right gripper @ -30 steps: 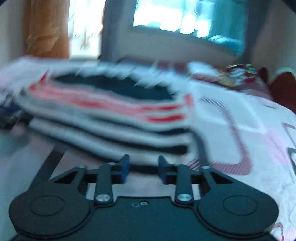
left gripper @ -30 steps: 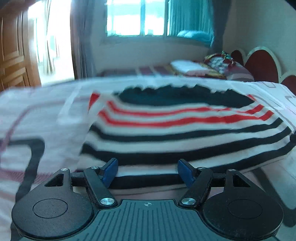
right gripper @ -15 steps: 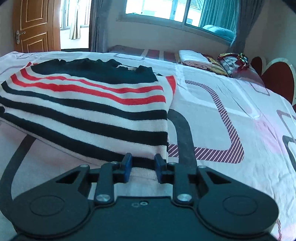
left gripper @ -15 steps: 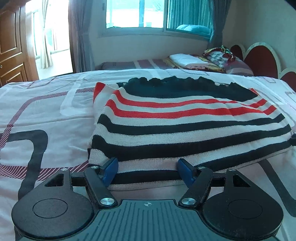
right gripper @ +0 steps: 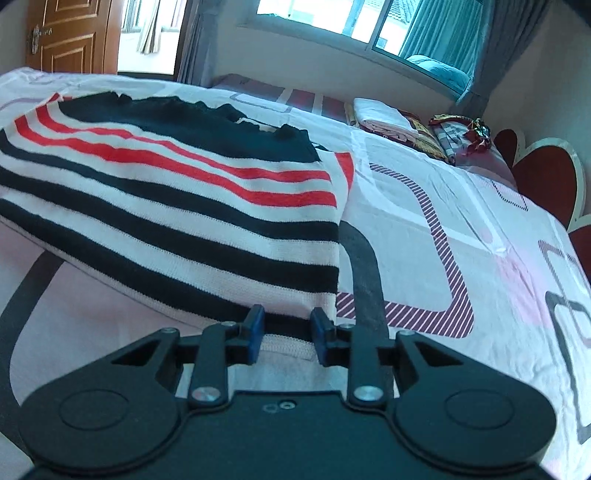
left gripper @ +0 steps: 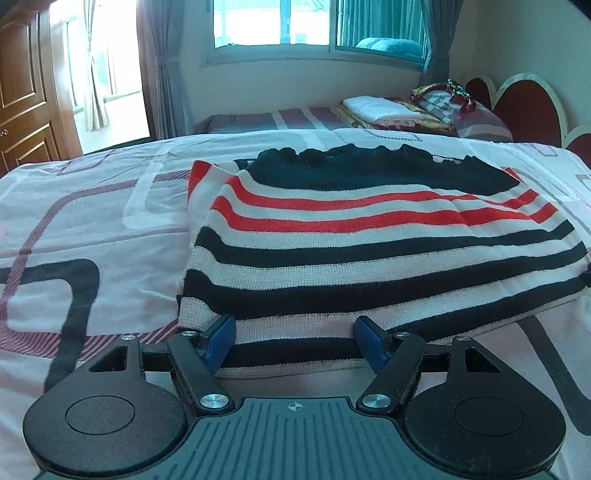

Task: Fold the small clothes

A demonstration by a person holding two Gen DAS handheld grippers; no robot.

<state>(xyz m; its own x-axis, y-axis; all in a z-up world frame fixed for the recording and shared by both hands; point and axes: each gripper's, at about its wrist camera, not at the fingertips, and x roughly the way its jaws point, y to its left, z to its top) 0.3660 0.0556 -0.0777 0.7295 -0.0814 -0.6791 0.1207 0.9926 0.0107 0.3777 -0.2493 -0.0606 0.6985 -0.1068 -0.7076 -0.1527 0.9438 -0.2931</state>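
A striped knit sweater, black, white and red, lies flat on the bed; it also shows in the right wrist view. My left gripper is open at the sweater's near left hem, blue pads either side of the hem edge. My right gripper is open, narrower, at the near right corner of the hem, the pads either side of the edge without pressing it.
The bed sheet is pink and white with dark loop patterns. Folded bedding and pillows lie on a second bed behind. A red headboard stands at right, a wooden door at left.
Both grippers settled at the sweater's near hem after fast motion. The right gripper's jaws have opened wider. The left gripper's jaws keep the same gap.
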